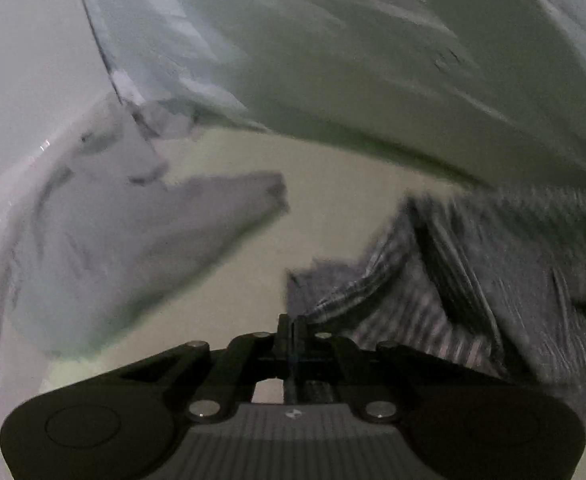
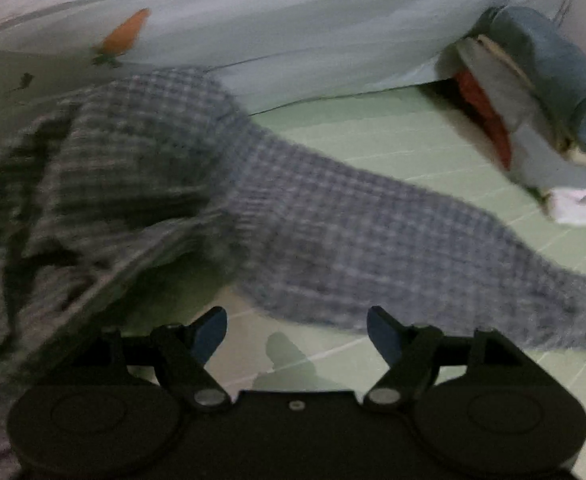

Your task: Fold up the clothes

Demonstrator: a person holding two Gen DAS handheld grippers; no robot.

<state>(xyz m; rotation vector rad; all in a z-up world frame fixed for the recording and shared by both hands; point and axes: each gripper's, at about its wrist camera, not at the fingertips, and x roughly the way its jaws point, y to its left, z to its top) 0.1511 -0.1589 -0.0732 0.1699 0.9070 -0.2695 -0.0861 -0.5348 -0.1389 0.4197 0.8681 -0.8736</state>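
Observation:
A blue-and-white checked shirt [image 2: 333,216] lies rumpled on the pale green mat [image 2: 433,140], one sleeve stretched toward the lower right. My right gripper [image 2: 297,326] is open and empty, its blue-padded fingers just in front of the shirt's lower edge. In the left wrist view my left gripper [image 1: 293,324] is shut on an edge of the same checked shirt [image 1: 473,272], which hangs bunched to the right. The view is motion-blurred.
A stack of folded clothes [image 2: 533,100], blue, grey, red and white, sits at the back right of the mat. A pale sheet with an orange carrot print [image 2: 127,32] lies behind. A crumpled whitish cloth [image 1: 125,240] lies at the left in the left wrist view.

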